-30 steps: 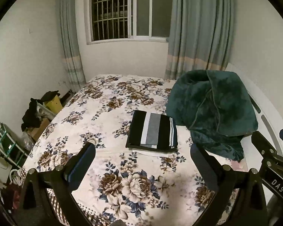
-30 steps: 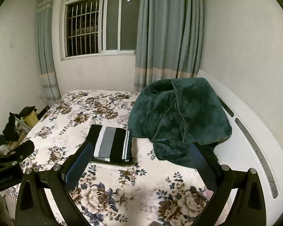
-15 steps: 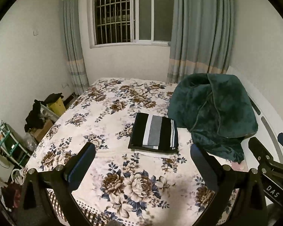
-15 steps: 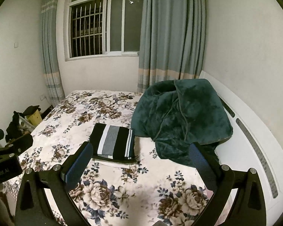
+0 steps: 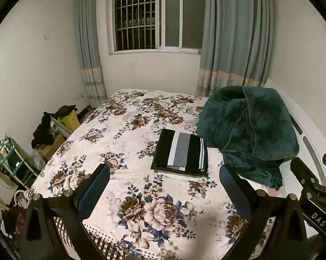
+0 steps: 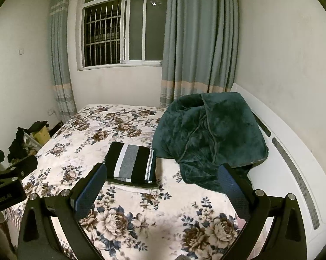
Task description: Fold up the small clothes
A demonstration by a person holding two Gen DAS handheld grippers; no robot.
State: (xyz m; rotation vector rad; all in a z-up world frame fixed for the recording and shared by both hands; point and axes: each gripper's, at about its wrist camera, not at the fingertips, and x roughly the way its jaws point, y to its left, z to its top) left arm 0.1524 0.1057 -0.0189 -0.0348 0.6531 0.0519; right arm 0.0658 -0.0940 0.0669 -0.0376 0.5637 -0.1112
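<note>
Left gripper (image 5: 164, 186): spread wide, nothing between its blue-padded fingers (image 5: 93, 191); it hangs above the near part of the bed, well short of the garment.
Right gripper (image 6: 160, 184): also spread wide and holding nothing; its left finger pad (image 6: 88, 191) overlaps the garment's near left corner in its own view, though contact cannot be told.
Open room: bare floral-printed bedspread (image 5: 128, 134) stretches to the left of the garment and beyond it toward the window wall; a band of it also lies free between the garment and the bed's near edge.
Edges: the bed's left side drops to a cluttered floor strip by the wall; on the right runs a white bed frame panel (image 6: 293, 169).
Folded garment (image 5: 181, 152): a flat, neat rectangle of black knit with a white and a grey stripe, and a thin patterned white line close to its right edge; it sits near the bed's middle on a pale layer (image 5: 180, 176) that peeks out along its near side.
Direction: the stripes run from near to far; its longer side looks to run across the bed.
Neighbour: a heaped dark green plush blanket (image 5: 249, 134) lies just beside the garment's right edge, crowding that side.
</note>
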